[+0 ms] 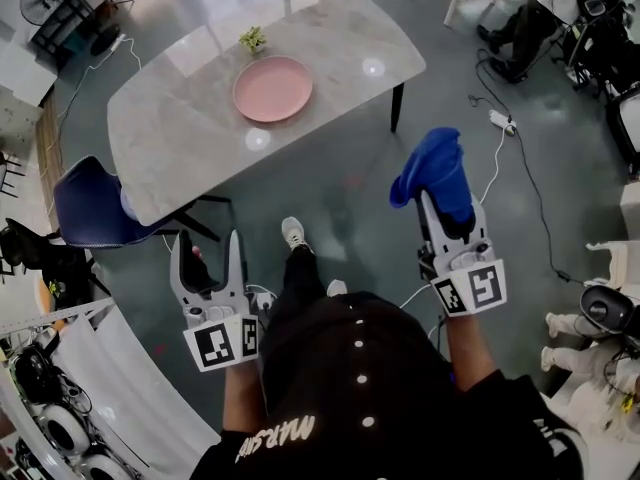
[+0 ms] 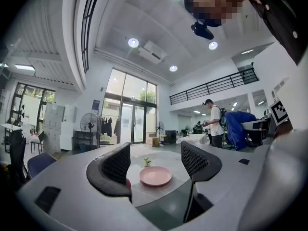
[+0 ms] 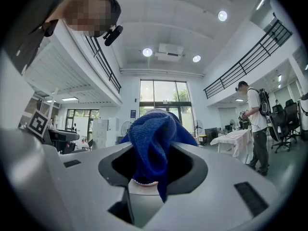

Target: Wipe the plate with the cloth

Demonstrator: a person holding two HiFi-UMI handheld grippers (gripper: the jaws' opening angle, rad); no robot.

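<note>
A pink plate lies on the grey marble table, well ahead of me; the left gripper view shows the plate between its jaws but far off. My left gripper hangs open over the floor short of the table, holding nothing. My right gripper is shut on a blue cloth, raised over the floor to the right of the table. In the right gripper view the cloth bulges out between the jaws and hides what lies ahead.
A small green plant stands just behind the plate. A blue chair sits at the table's near left corner. Cables and a power strip lie on the floor at right. A person stands across the room.
</note>
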